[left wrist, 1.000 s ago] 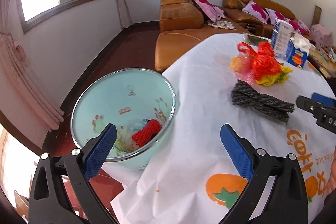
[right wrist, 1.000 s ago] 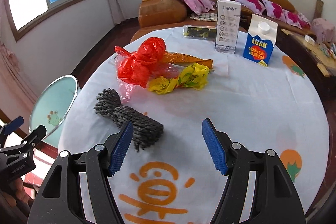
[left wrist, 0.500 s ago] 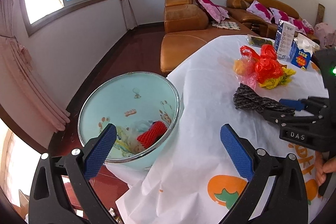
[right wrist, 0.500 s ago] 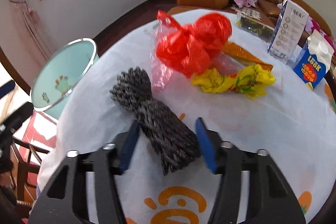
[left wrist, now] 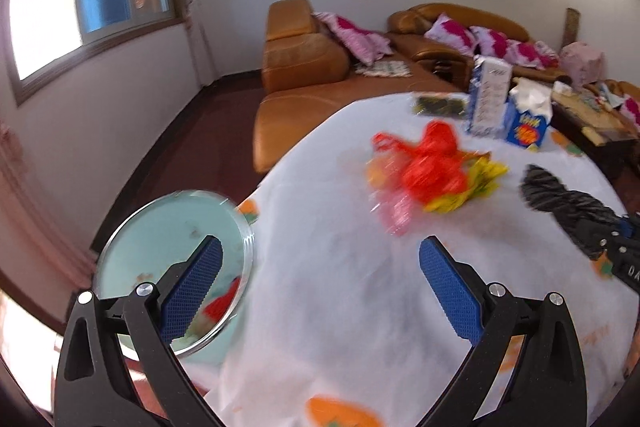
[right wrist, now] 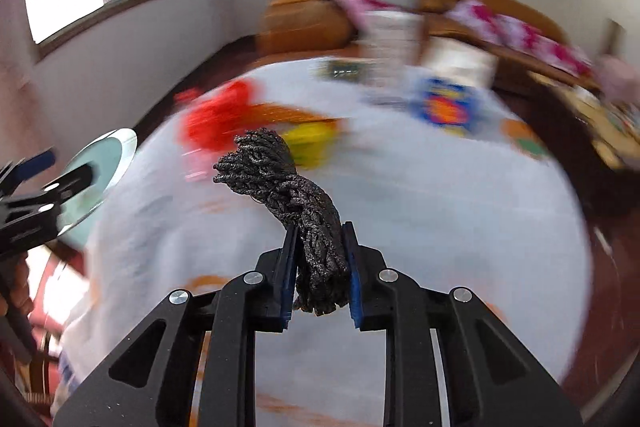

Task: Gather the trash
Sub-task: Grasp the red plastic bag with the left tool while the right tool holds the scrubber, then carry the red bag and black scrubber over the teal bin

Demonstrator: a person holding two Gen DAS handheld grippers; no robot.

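- Trash was what the whole business was about, and from the left wrist view the left gripper hung with its blue pads spread wide and nothing between them.
- Just behind its left pad stood the pale green bin off the edge of the white-clothed table, with something red, blurred, lying in the bottom.
- Ahead of that gripper and a little to its right lay a red plastic bag with a yellow wrapper touching it; two cartons stood further off.
- Far out to its right, the dark mesh bundle hung from the right gripper, clear of the cloth as far as I could judge.
- From the right wrist view the right gripper had its jaws closing on the near end of the dark mesh bundle, both pads pressed against it, the free end sticking up and away ahead of the fingers.
- The background was smeared, but the bin showed well off to that gripper's left, beside the left gripper, and the red bag sat beyond the bundle.
- I judged the step in hand to be the carry: the bundle had been picked up and was not yet in the bin.
- The next move, to my eye, called for swinging the right gripper leftward past the table edge until the bundle hung over the bin's mouth, then letting go; the grip was near one end, so the floppy end might catch on the rim.
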